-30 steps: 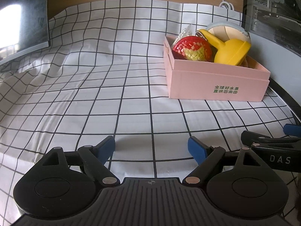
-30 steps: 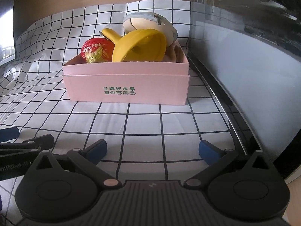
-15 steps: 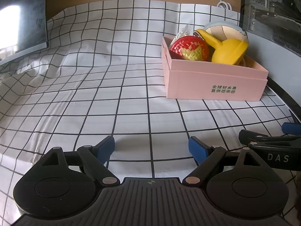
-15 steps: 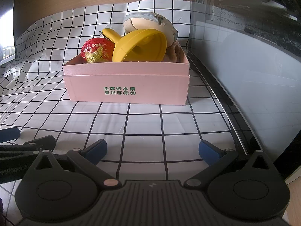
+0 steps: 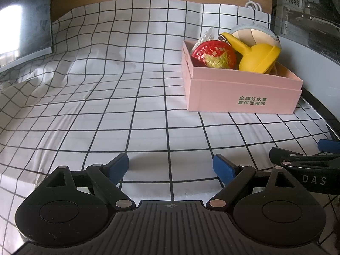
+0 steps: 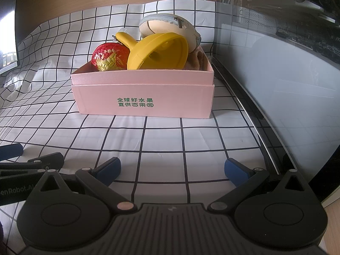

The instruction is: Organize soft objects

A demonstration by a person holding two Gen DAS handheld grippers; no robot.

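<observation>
Two pairs of tongs, both mine, and both empty: my left gripper (image 5: 171, 164) has its blue-padded jaws spread wide over bare cloth, and my right gripper (image 6: 172, 167) is spread just as wide with nothing between its pads. They sit low and side by side over the white tablecloth with the black grid (image 5: 106, 110), the right one's tips showing at the edge of the left view.

Ahead, toward the right edge of the table, stands the pink cardboard box with green printed characters (image 6: 144, 97). It is piled high: a red and gold woven ball (image 6: 110, 56), a yellow soft rubber funnel-shaped piece (image 6: 158, 52) tipped on its side, a beige zippered pouch with a pale blue edge (image 6: 167, 26) behind it, and something brown and plush (image 6: 198, 60) in the far right corner.

I see nothing loose on the cloth, so I judge the gathering close to done. The risk is the heap: the funnel and pouch ride above the rim, and a nudge to the box or a push on the pile could roll them out. The rumpled cloth at left could also drag if a jaw snags it.
</observation>
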